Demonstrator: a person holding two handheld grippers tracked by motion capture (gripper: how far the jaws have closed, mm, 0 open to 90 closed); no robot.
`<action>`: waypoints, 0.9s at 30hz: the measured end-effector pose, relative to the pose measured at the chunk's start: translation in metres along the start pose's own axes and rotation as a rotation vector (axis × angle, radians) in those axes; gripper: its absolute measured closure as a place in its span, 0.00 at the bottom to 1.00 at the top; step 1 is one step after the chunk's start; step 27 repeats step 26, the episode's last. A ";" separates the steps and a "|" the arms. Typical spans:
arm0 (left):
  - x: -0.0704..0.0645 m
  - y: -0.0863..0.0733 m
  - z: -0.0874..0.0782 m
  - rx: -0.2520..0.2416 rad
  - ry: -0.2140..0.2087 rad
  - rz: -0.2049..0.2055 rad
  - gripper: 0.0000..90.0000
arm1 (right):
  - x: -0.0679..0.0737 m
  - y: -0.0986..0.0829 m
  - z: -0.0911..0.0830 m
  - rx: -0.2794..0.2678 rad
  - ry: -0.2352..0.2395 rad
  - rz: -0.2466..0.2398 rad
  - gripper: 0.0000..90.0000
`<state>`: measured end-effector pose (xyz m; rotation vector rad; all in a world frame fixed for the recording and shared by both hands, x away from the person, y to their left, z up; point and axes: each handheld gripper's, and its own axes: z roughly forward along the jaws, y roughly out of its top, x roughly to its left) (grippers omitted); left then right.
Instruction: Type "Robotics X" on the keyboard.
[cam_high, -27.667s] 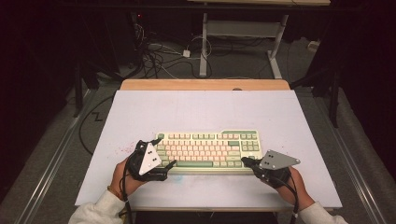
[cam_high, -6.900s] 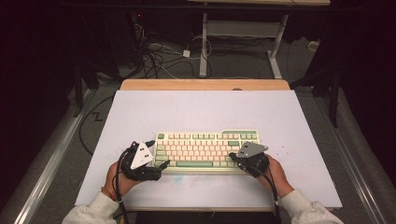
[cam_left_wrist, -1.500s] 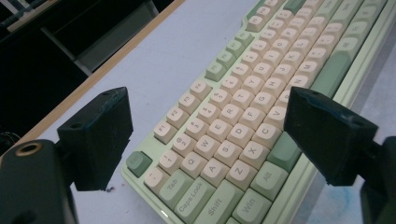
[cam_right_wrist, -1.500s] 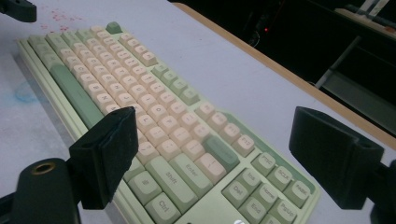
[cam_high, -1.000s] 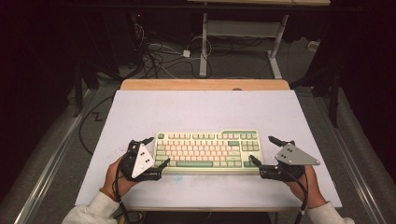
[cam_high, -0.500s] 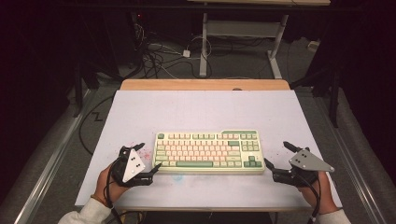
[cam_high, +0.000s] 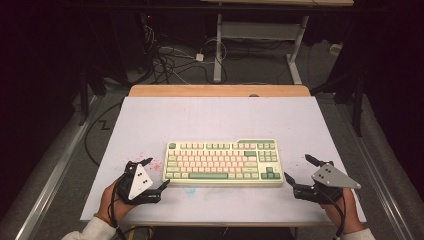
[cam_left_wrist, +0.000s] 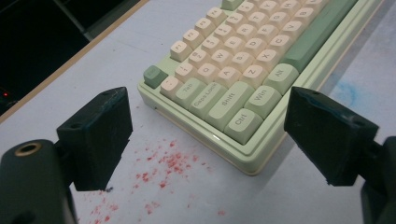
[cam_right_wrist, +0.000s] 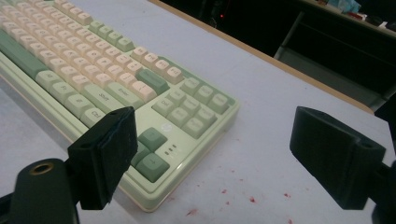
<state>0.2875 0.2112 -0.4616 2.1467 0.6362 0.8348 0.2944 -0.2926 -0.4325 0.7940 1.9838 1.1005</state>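
A cream and green keyboard (cam_high: 223, 162) lies flat in the middle of the white table (cam_high: 220, 117). My left gripper (cam_high: 156, 173) sits just off its front left corner, open, with nothing between the jaws. In the left gripper view that gripper (cam_left_wrist: 208, 135) frames the keyboard's corner keys (cam_left_wrist: 233, 100) without touching them. My right gripper (cam_high: 299, 170) stands open a little to the right of the keyboard's right end. The right gripper view has this gripper (cam_right_wrist: 233, 149) looking onto the arrow keys and right corner of the keyboard (cam_right_wrist: 154, 126).
Red specks (cam_left_wrist: 163, 163) stain the tabletop near the keyboard's left end, and a faint blue smear (cam_left_wrist: 345, 91) lies in front of it. A wooden strip (cam_high: 220, 90) runs along the table's far edge. Cables (cam_high: 170, 55) and desk legs lie on the floor beyond.
Both grippers have drawn back from the keyboard's ends toward the table's front edge over the last second. The left moved leftward, the right moved rightward. The keyboard stays put.
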 end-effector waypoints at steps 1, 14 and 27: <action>0.000 0.000 0.000 -0.001 -0.001 0.004 0.16 | 0.001 0.001 0.000 0.000 0.000 -0.002 0.17; 0.003 0.000 0.002 0.002 -0.001 -0.007 0.16 | 0.002 0.000 0.002 0.000 0.012 -0.010 0.17; 0.007 0.000 0.005 0.006 0.001 -0.035 0.16 | 0.002 -0.001 0.001 0.002 0.017 -0.002 0.17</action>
